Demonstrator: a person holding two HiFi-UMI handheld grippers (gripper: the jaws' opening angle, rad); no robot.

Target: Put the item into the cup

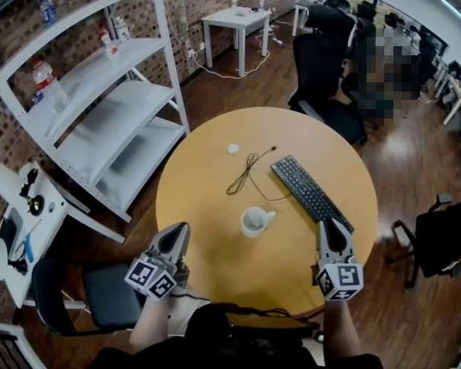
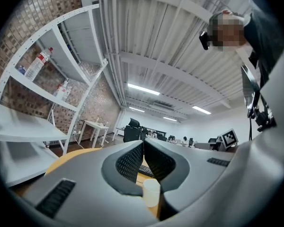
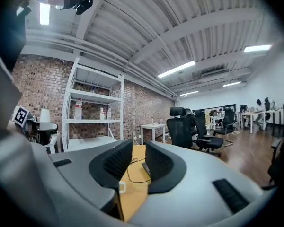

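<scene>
A white cup (image 1: 257,221) with a handle stands upright on the round wooden table (image 1: 207,206), between my two grippers. A small white item (image 1: 233,149) lies on the far side of the table, well beyond the cup. My left gripper (image 1: 180,231) hovers at the table's near left edge with its jaws closed together and nothing in them; the cup (image 2: 151,192) shows just below its tips. My right gripper (image 1: 332,226) is at the near right, open with an empty gap (image 3: 138,150) between its jaws. A bit of the cup (image 3: 121,187) peeks out beside its left jaw.
A black keyboard (image 1: 311,193) lies diagonally at the right of the table, and a loose black cable (image 1: 250,171) lies beside it. White shelving (image 1: 100,106) stands to the left, office chairs (image 1: 323,75) beyond the table, and a dark chair (image 1: 100,294) at the near left.
</scene>
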